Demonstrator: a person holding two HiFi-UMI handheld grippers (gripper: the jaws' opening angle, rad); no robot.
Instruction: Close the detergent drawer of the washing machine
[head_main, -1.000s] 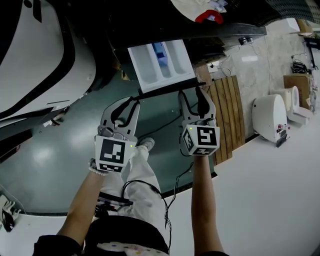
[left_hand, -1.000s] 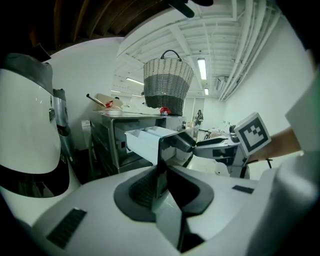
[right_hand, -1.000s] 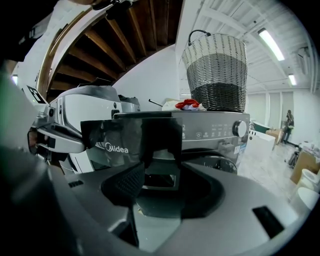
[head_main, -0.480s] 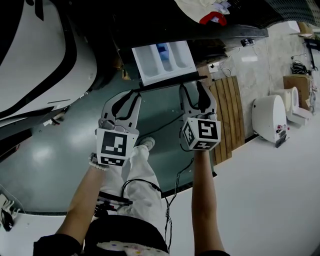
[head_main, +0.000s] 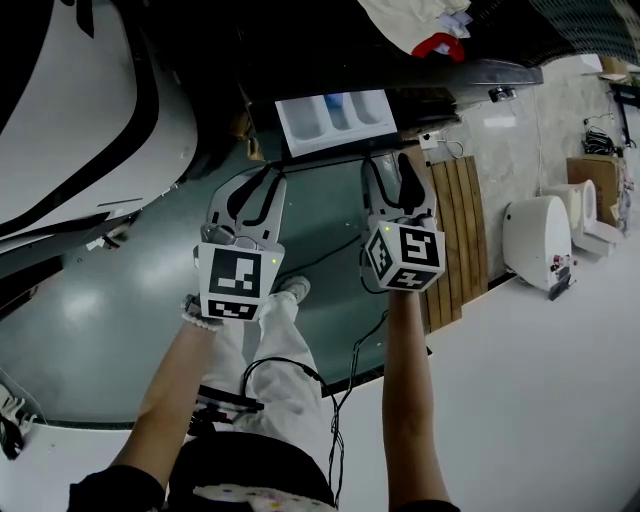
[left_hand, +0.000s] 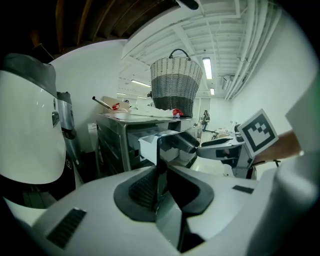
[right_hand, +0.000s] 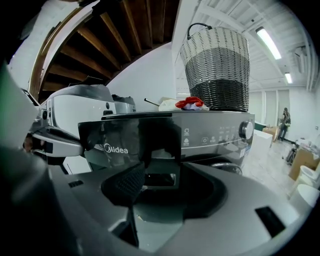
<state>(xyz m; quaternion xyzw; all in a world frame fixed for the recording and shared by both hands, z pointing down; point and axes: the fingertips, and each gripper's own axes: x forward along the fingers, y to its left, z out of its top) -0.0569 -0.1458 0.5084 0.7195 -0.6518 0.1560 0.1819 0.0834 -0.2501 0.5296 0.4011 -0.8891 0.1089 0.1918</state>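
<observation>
Our left gripper (head_main: 268, 180) holds its jaws about half apart with nothing pinched. The left end of the front panel (right_hand: 127, 140) stands right at their tips, though we cannot tell whether it touches. Our right gripper (head_main: 387, 165) is parted and empty too, and it faces the same panel squarely, further toward its right end.

Behind the panel the detergent drawer (head_main: 335, 118) shows its white compartments, partly out of the washing machine (right_hand: 220, 132). The panel's long axis runs crosswise to both grippers, side to side, while the drawer's travel lies straight ahead of the jaws, away from us and into the machine.

Neither hand is nearer the panel — they sit level with each other. We judge the coming push must be even at both ends, or the tray may skew and bind.
</observation>
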